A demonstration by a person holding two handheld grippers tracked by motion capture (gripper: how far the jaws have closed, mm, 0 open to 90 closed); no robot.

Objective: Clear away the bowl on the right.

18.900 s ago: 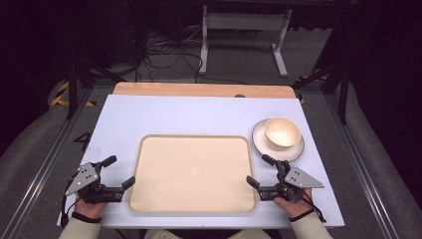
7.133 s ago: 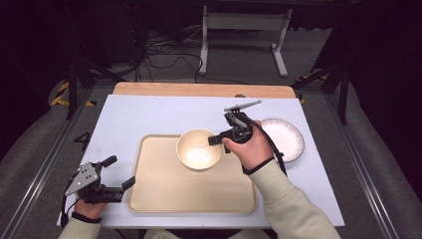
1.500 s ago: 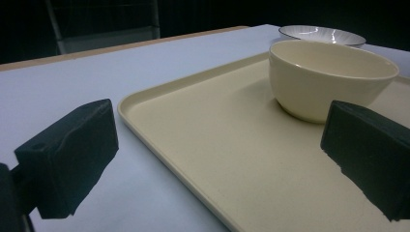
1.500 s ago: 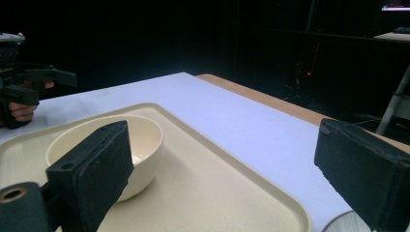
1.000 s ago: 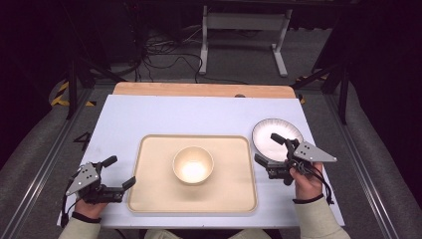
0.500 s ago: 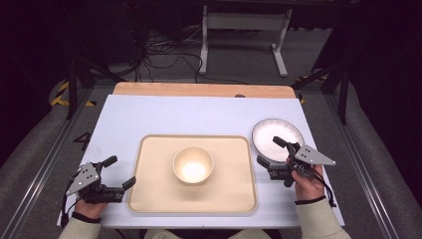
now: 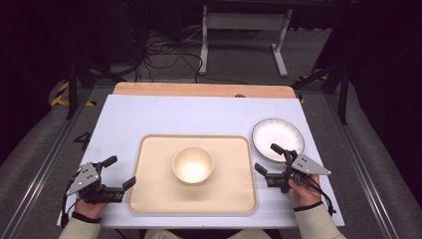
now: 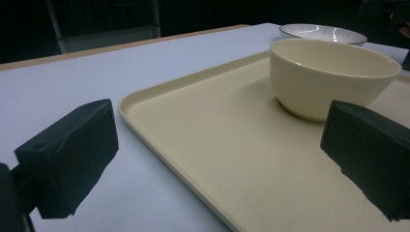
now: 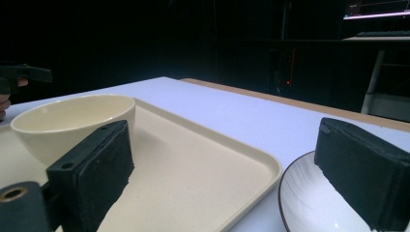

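Room, high view: we see a dark floor with cables and a white frame behind the table [image 7: 164,117], whose top is pale with a wooden strip at the far edge
Tray, high view: we find the beige tray [image 7: 149,194] in the near middle of the table; the cream bowl [image 7: 193,165] stands upright on it, about central
Plate, high view: the white plate [image 7: 276,138] lies on the table just right of the tray, apart from it
Right tongs, high view: we see the right tongs [image 7: 266,160] held between tray and plate; jaws apart, nothing between them; one jaw at the plate's near rim
Left tongs, high view: the left tongs [image 7: 119,172] rest at the tray's near left corner; jaws apart, empty
Left gripper view: we look between two spread jaws across the tray's rim to the bowl, with the plate beyond it
Right gripper view: we see spread jaws; the bowl behind the left one, the plate under the right one; whether it touches, we cannot tell
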